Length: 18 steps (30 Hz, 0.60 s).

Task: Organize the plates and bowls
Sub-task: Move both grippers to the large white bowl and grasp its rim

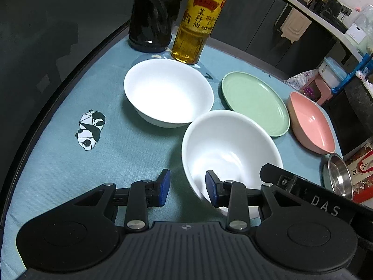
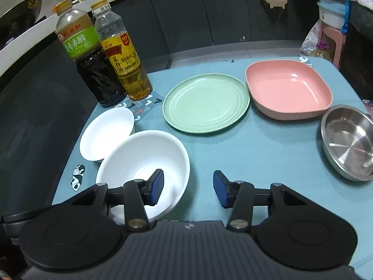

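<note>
Straddling the near white bowl (image 2: 142, 161) at lower left of the right wrist view, the right gripper (image 2: 187, 187) stands released; centre its wall between the pads first. The left gripper (image 1: 187, 187), lower centre, is released, holding nothing.

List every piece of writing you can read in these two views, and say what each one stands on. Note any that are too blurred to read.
"DAS": white letters on the right gripper's black body, seen from the left wrist.
"菜籽油": label of the yellow oil bottle.
Green label of the dark vinegar bottle: white characters, too blurred to read surely.
Red printed box: unreadable.
</note>
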Motion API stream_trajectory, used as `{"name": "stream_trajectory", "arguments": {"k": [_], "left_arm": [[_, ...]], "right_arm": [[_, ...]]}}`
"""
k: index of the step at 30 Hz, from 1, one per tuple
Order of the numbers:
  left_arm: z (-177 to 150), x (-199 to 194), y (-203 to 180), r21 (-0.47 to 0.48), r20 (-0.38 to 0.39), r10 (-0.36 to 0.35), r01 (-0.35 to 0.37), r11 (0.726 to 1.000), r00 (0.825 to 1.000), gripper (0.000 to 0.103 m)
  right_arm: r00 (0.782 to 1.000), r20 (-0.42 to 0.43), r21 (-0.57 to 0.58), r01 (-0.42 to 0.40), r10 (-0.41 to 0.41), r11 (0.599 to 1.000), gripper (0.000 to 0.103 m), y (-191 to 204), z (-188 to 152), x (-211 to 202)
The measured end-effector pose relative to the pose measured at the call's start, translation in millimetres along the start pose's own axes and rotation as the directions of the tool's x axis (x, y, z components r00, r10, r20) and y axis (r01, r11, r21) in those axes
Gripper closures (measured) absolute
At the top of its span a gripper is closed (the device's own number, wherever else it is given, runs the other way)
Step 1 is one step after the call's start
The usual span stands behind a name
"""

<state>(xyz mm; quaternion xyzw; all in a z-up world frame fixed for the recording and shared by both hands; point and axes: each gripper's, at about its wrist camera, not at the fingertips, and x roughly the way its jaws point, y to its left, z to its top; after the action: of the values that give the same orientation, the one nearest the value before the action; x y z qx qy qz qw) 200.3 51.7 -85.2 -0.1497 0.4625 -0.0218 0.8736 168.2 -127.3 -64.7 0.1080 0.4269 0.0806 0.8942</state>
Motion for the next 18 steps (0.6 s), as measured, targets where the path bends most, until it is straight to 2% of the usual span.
{"name": "stream_trajectory", "arguments": {"k": [8,14,15,16,17,18], "left_arm": [[-0.8,9.0,0.4,-0.003,-0.014,-0.006,0.006,1.000,1.000,0.072],[-1.9,10.8,-1.4,0.012,0.014,0.003,-0.003,1.000,1.000,0.074],[-1.8,11.4,-1.4,0.013,0.015,-0.009,0.008,1.000,1.000,0.074],[-1.9,12.1,-1.4,0.015,0.011,-0.030,0.030,0.999,0.999,0.075],[-2.0,13.0,-2.0,0.019,0.006,-0.051,0.051,0.999,0.999,0.081],[-2.9,13.5,-3.5,0.026,0.000,-0.064,0.064,0.998,0.998,0.083]], "right_arm": [[0.999,-0.037,0.011,-0.001,0.001,1.000,0.054,-1.8,0.7,14.8],[0.999,-0.035,-0.008,-0.001,0.001,1.000,0.054,0.2,0.8,21.8],[0.999,-0.037,-0.013,-0.001,0.000,1.000,0.055,0.1,1.2,22.8],[0.999,-0.039,-0.017,-0.003,0.002,1.000,0.062,-0.3,1.4,23.8],[0.999,-0.044,-0.022,-0.007,0.006,1.000,0.074,-0.2,1.2,25.1],[0.998,-0.055,-0.027,-0.016,0.015,0.999,0.079,0.0,0.6,27.5]]}}
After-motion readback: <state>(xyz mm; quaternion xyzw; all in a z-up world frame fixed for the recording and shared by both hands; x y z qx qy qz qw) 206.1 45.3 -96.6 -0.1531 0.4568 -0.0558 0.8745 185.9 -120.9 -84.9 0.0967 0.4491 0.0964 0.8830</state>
